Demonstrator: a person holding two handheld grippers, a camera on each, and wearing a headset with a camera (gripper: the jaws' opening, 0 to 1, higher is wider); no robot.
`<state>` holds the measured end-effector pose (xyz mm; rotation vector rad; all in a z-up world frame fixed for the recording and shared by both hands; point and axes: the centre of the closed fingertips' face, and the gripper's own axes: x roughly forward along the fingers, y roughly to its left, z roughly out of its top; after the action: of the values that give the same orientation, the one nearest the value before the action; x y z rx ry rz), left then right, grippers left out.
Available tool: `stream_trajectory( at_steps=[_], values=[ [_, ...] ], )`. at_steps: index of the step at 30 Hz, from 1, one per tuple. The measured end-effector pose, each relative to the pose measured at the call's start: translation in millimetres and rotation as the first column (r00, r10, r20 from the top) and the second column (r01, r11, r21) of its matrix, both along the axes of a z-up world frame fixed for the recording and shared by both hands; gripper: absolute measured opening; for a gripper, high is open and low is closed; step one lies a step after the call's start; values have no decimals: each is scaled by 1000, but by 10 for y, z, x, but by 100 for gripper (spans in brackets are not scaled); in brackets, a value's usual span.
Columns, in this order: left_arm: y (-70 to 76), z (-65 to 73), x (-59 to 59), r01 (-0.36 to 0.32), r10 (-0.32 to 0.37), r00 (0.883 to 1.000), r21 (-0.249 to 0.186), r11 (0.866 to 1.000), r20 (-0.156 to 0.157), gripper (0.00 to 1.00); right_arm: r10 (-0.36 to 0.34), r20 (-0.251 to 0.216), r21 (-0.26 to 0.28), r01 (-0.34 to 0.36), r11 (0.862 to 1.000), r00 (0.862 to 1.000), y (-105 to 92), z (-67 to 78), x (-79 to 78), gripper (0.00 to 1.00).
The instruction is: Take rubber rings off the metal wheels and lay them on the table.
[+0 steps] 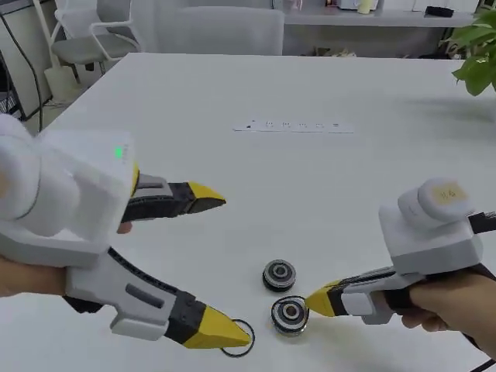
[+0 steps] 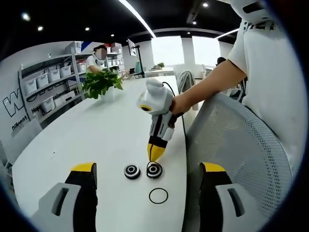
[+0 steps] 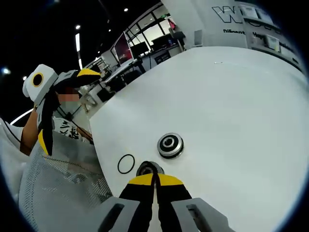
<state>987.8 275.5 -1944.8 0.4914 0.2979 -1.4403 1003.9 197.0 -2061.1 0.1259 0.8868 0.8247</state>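
Head view: white counter point(image 1: 232, 85) with the left claw point(image 1: 229, 266) low on the left, jaws spread wide, one yellow tip up over bare counter and the other down near the front edge. Loose rubber ring point(image 1: 240, 347) flat on the counter, partly hidden behind that lower tip. Just right of the ring, first wheel point(image 1: 291, 312) lying flat. Second wheel point(image 1: 279, 274) just beside it, farther from the person. Right claw point(image 1: 311, 299) held in from the right, jaws pressed together, yellow tips against the first wheel's rim. Farther back, a white power strip point(image 1: 294, 125). Plant point(image 1: 474, 58) at the far right.

Left gripper view: own jaws rising far apart at the bottom. Ahead between them, loose rubber ring point(image 2: 158, 195) nearest, flat on the counter. Beyond it the two wheels side by side, first wheel point(image 2: 154, 169) on the right, second wheel point(image 2: 132, 171) on the left. Right claw point(image 2: 154, 153) angled down, closed tips touching the first wheel, a hand and bare arm behind it. Mesh chair back point(image 2: 241, 140) on the right.

Right gripper view: own jaws point(image 3: 155, 180) closed tight, just a thin seam between the yellow tips. First wheel point(image 3: 148, 168) right at those tips, partly hidden. No telling whether any rubber is nipped there. Second wheel point(image 3: 170, 144) just beyond. Loose rubber ring point(image 3: 126, 164) lying to the left. Left claw point(image 3: 65, 107) up at the left, gaping, well apart from the wheels.
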Motion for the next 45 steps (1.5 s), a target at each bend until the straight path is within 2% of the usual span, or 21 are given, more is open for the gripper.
stream_trajectory(
  at_steps=[7, 12, 16, 18, 20, 25, 28, 32, 45],
  values=[
    [237, -7, -6, -71, 71, 997, -15, 997, -5, 88, -9, 0, 2, 9, 1000, 1000, -20, 4, 6, 0],
    [385, -99, 0, -145, 144, 989, -33, 989, -37, 88, -10, 2, 11, 10, 1000, 1000, -8, 31, 7, 0],
    [462, -193, -46, -169, 167, 984, -27, 985, -58, 89, -7, 4, 13, 7, 1000, 1000, -5, 53, -2, 0],
    [507, -250, -54, -198, 195, 978, -32, 980, -80, 89, -6, 8, 21, 6, 1000, 1000, 8, 83, -8, 0],
    [520, -287, -65, -207, 204, 975, -34, 978, -91, 89, -4, 8, 26, 4, 1000, 1000, 17, 90, -6, 0],
    [566, -449, -95, -228, 227, 968, -4, 974, -107, 89, -1, 16, 35, 1, 999, 1000, 36, 132, -10, 0],
    [573, -490, -109, -237, 234, 965, -4, 972, -121, 89, -4, 29, 43, 3, 999, 1000, 45, 178, -2, 0],
    [590, -549, -123, -242, 241, 963, 12, 970, -123, 89, -8, 42, 51, 6, 999, 999, 60, 215, 11, 0],
    [584, -591, -155, -251, 249, 958, 8, 968, -141, 89, -43, 73, 113, 35, 993, 996, 151, 383, 69, 0]
  ],
)
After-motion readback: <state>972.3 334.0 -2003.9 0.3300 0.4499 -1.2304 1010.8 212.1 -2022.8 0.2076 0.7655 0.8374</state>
